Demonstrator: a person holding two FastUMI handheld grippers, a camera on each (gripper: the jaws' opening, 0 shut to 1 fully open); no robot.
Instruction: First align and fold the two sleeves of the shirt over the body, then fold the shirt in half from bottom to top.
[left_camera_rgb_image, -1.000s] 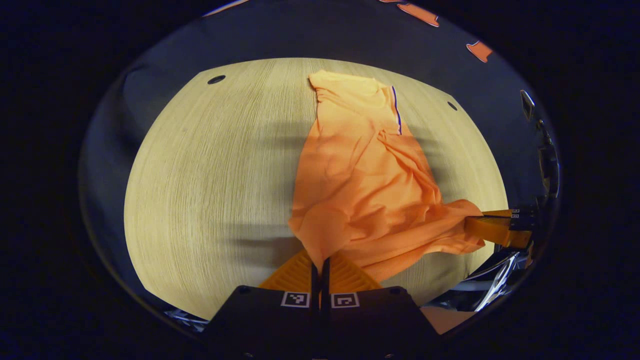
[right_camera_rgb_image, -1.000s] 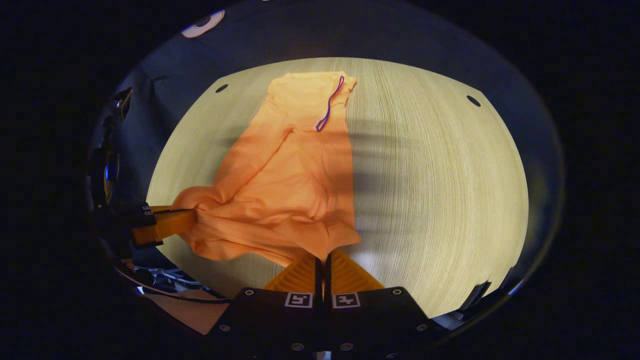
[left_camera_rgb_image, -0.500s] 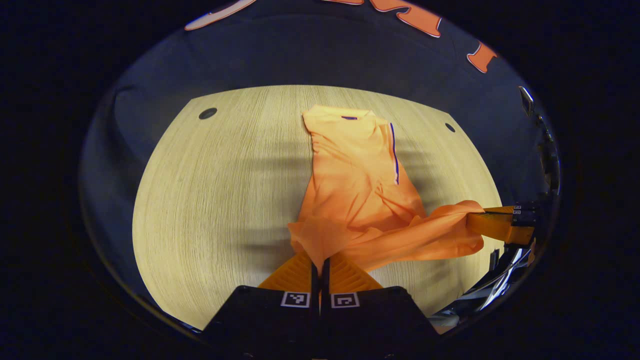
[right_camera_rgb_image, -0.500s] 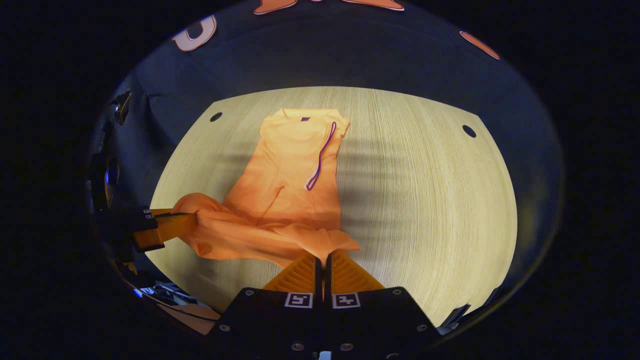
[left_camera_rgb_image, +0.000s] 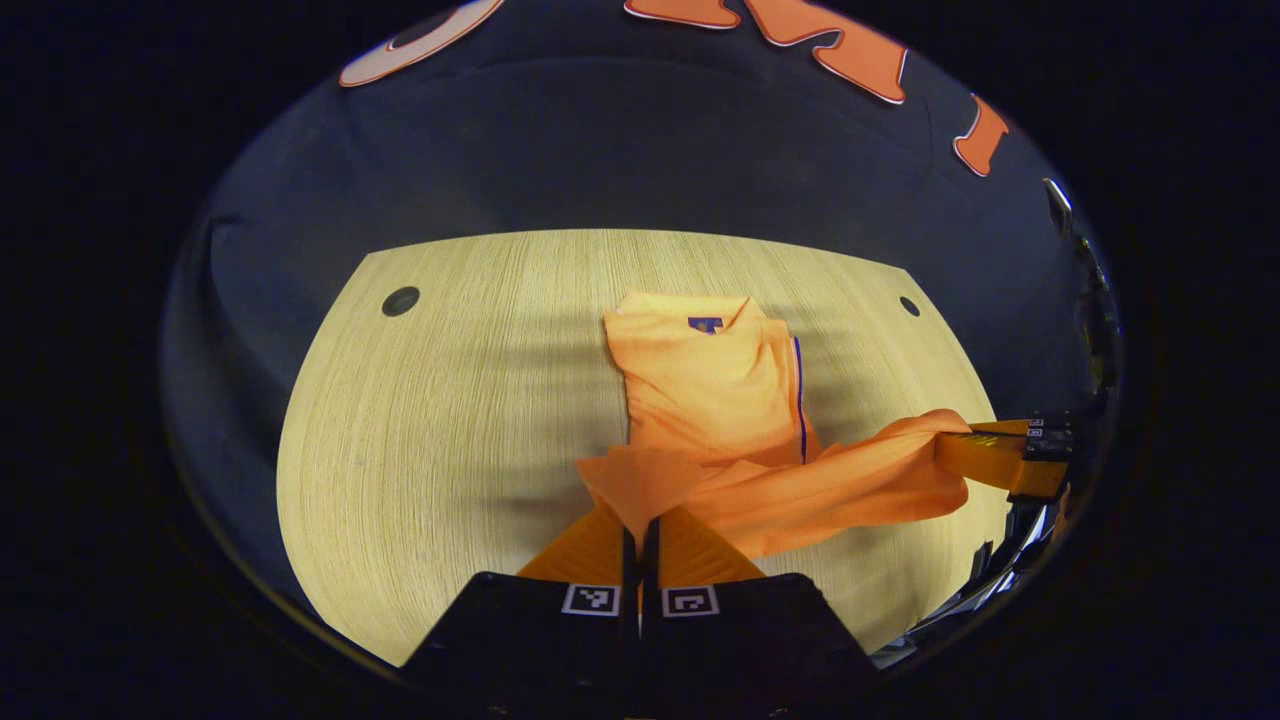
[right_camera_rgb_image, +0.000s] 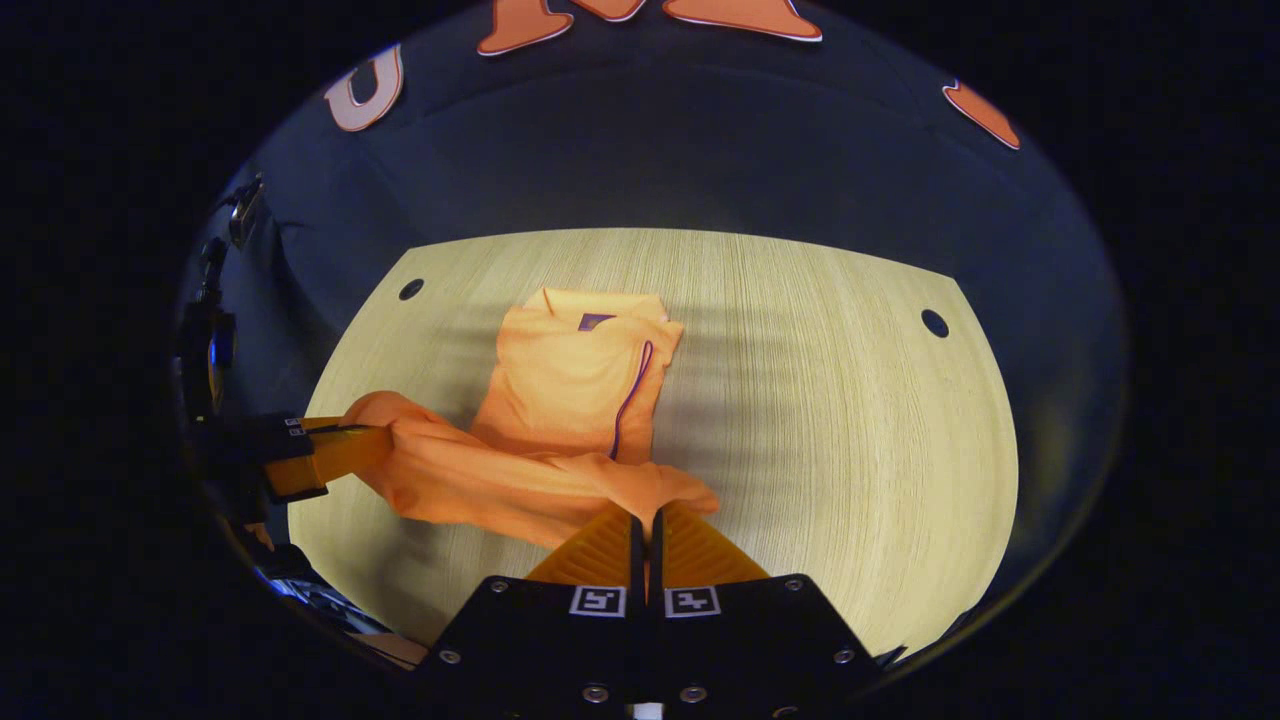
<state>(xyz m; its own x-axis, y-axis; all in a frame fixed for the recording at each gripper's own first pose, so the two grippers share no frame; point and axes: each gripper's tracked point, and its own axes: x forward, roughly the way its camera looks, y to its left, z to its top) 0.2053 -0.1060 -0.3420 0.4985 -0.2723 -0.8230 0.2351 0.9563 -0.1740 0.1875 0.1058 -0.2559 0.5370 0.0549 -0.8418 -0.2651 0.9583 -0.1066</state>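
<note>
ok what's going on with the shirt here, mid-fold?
Yes. A person holds the orange shirt by its bottom hem with both grippers, each shut on a corner: the left gripper and the right gripper. The hem hangs lifted above the wooden table, short of the collar. The sleeves look already folded in.

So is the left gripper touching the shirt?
Touching. In the left gripper view, the left gripper has its fingers closed on the shirt hem, the cloth coming right out from between them.
</note>
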